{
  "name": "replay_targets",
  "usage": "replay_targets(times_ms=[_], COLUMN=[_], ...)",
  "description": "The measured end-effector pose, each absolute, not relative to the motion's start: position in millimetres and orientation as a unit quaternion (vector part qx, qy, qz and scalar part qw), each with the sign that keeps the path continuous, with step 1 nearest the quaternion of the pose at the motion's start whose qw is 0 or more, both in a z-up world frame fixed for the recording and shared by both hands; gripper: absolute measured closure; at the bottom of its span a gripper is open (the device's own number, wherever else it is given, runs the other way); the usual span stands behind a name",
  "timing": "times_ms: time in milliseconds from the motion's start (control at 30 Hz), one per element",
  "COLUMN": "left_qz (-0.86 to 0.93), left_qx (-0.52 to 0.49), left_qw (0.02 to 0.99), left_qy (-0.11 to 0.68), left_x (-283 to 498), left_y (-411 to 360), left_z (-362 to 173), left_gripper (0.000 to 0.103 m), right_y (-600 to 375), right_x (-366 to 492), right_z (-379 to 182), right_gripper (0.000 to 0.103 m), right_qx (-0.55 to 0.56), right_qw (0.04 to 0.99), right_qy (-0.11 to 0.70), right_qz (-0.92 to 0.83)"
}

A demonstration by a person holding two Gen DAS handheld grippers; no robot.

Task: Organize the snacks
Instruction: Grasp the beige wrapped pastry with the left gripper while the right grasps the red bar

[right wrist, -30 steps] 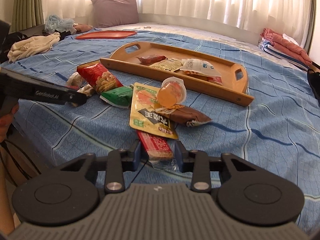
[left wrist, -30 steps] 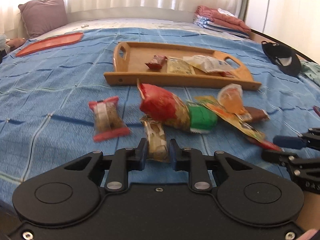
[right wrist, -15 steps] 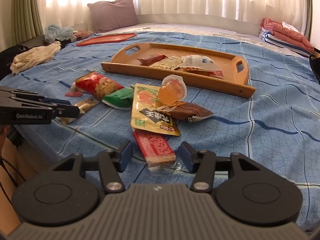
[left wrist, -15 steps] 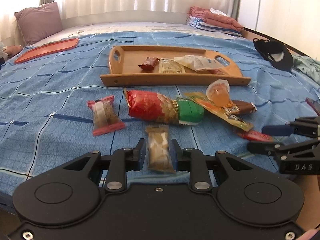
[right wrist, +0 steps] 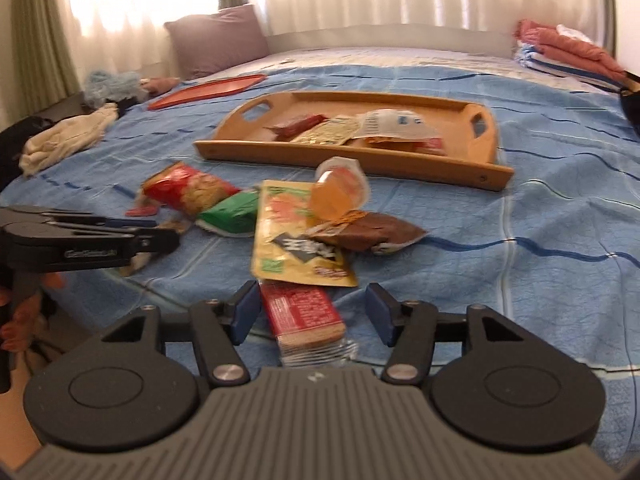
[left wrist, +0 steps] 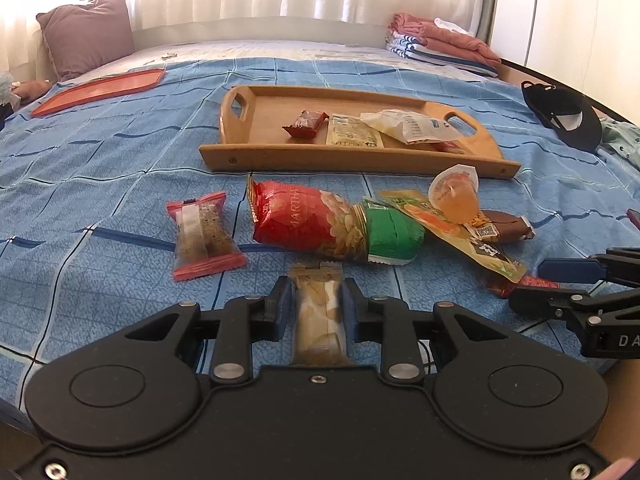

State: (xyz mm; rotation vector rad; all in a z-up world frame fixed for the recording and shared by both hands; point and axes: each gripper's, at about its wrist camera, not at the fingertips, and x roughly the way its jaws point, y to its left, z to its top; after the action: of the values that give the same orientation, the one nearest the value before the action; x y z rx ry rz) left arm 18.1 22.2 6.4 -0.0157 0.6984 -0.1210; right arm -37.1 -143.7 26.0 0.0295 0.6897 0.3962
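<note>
My left gripper (left wrist: 316, 292) is shut on a tan snack packet (left wrist: 318, 312) low over the blue bedspread, near the bed's front edge. My right gripper (right wrist: 312, 304) is opening; a red wrapped bar (right wrist: 300, 312) lies between its jaws with a gap on each side. Beyond them lies a heap: a red nut bag (left wrist: 296, 220), a green packet (left wrist: 392, 232), a yellow pouch (right wrist: 296, 240), an orange jelly cup (right wrist: 340, 192) and a brown packet (right wrist: 372, 232). A pink-ended bar (left wrist: 202, 232) lies alone to the left. The wooden tray (left wrist: 352, 164) behind holds several packets.
A flat red tray (left wrist: 100, 88) and a mauve pillow (left wrist: 86, 36) lie at the far left, folded clothes (left wrist: 440, 40) at the far right, a black cap (left wrist: 568, 116) right of the wooden tray. Crumpled cloths (right wrist: 64, 140) sit at the bed's left edge.
The right jaws have spread apart off the red bar they were closed on. The tan packet, tilted up against the heap before, now points straight out of the left jaws.
</note>
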Motion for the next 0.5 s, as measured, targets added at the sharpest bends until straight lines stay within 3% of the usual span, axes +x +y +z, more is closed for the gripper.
replay_targets(times_ms=[67, 167, 367, 500], left_qz=[-0.059, -0.060, -0.060, -0.064], left_qx=[-0.007, -0.003, 0.009, 0.019], left_qw=[0.938, 0.939, 0.942, 0.942], left_qy=[0.341, 0.338, 0.330, 0.329], left_x=[17.7, 14.2, 3.8, 1.1], left_y=[21.2, 18.2, 11.4, 8.6], left_z=[5.5, 4.8, 5.6, 6.1], left_gripper=[0.077, 0.078, 0.083, 0.083], right_y=[-144.3, -139.8, -130.4, -126.4], right_x=[-35.6, -38.9, -54.5, -61.5], right_z=[24.6, 23.3, 23.3, 25.6], right_gripper=[0.034, 0.050, 0.063, 0.059], right_qx=[0.022, 0.019, 0.004, -0.006], right_qw=[0.921, 0.922, 0.927, 0.928], right_qy=[0.338, 0.337, 0.325, 0.320], right_qz=[0.190, 0.190, 0.187, 0.193])
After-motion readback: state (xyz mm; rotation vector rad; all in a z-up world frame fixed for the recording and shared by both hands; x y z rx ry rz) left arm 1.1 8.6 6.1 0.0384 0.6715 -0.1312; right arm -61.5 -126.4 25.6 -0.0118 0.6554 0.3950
